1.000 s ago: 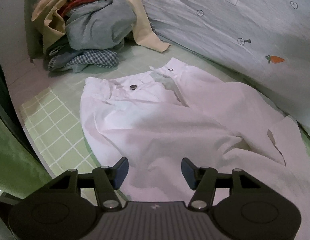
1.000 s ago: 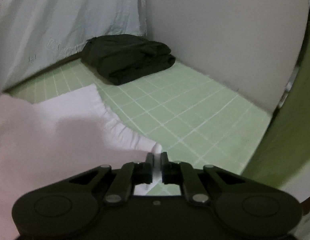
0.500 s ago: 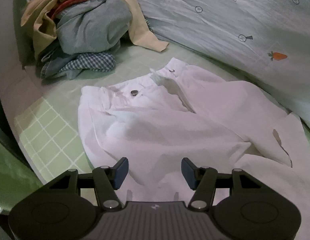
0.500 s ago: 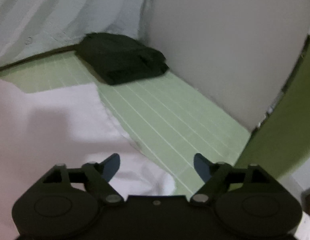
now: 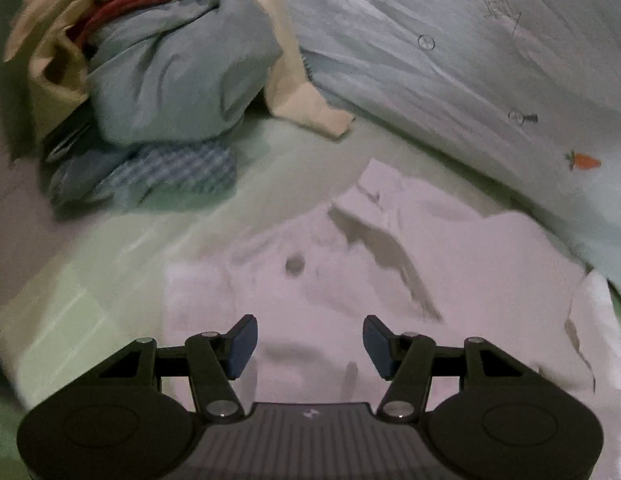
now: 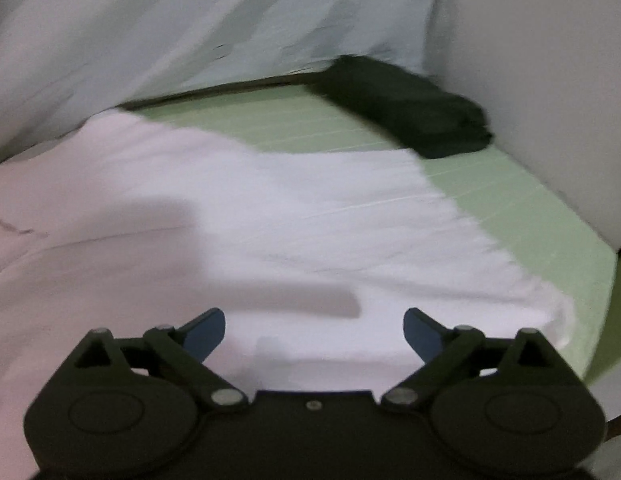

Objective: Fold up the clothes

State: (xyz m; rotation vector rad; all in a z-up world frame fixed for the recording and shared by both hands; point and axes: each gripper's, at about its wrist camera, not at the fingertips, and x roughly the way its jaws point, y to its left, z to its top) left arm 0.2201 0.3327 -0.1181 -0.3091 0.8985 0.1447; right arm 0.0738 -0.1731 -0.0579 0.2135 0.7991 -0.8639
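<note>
Left wrist view: the white trousers (image 5: 390,272) lie spread and wrinkled on the green checked sheet (image 5: 62,320), waistband and dark button (image 5: 294,266) facing a messy clothes pile (image 5: 158,80). The left claw (image 5: 308,346) hangs over them, fingers apart, holding nothing. It's blurry, so seams are hard to read.

Right wrist view: the right claw (image 6: 313,330) is spread wide over the trousers' pale cloth (image 6: 290,220); a folded dark garment (image 6: 410,108) sits by the wall, smeared by motion.

Left gripper (image 5: 309,345): black body, ribbed grey centre plate with a small pale logo, silver pivot screws, blue pads (image 5: 241,344). Right gripper (image 6: 313,333): black, silver screws, blue pads (image 6: 204,331).
</note>
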